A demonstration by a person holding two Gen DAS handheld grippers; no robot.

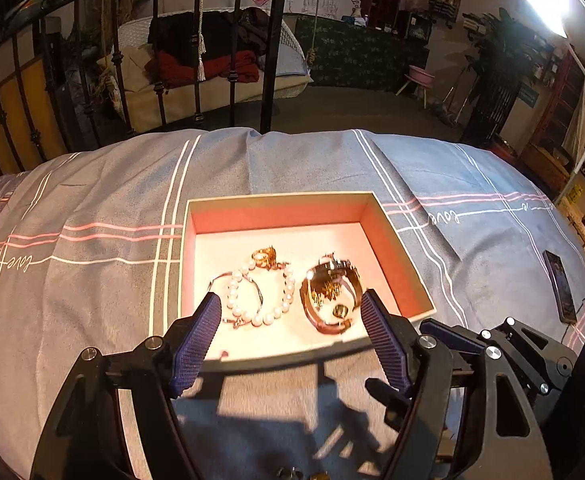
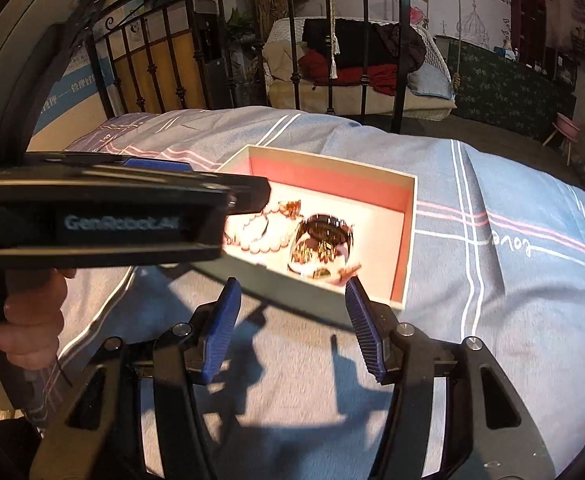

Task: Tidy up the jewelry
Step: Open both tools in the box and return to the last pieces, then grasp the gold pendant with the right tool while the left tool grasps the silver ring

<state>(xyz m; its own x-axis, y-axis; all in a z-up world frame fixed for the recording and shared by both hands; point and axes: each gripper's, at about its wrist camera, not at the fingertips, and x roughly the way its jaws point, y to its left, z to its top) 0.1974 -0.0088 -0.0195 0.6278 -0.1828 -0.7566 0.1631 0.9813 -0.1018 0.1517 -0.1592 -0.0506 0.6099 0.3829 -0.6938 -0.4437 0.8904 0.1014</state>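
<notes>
An open box (image 1: 280, 197) with a pink lining sits on the striped grey-blue duvet (image 1: 92, 200). Inside lie a pearl bracelet (image 1: 233, 300), a small gold piece (image 1: 266, 258) behind it, and a pile of gold bangles (image 1: 330, 292) to the right. My left gripper (image 1: 290, 297) hangs open over the box's near edge, nothing between its blue pads. My right gripper (image 2: 292, 281) is open too, just short of the box's (image 2: 410, 240) near wall, in front of the bangles (image 2: 320, 240). In the right wrist view the left gripper's black body (image 2: 112, 216) hides part of the pearl bracelet (image 2: 268, 246).
A dark phone (image 1: 559, 286) lies on the duvet to the right of the box. A black iron bed rail (image 1: 272, 60) stands behind the bed's far edge. A hand (image 2: 32, 320) grips the left tool's handle. A swing seat with clothes stands beyond the rail.
</notes>
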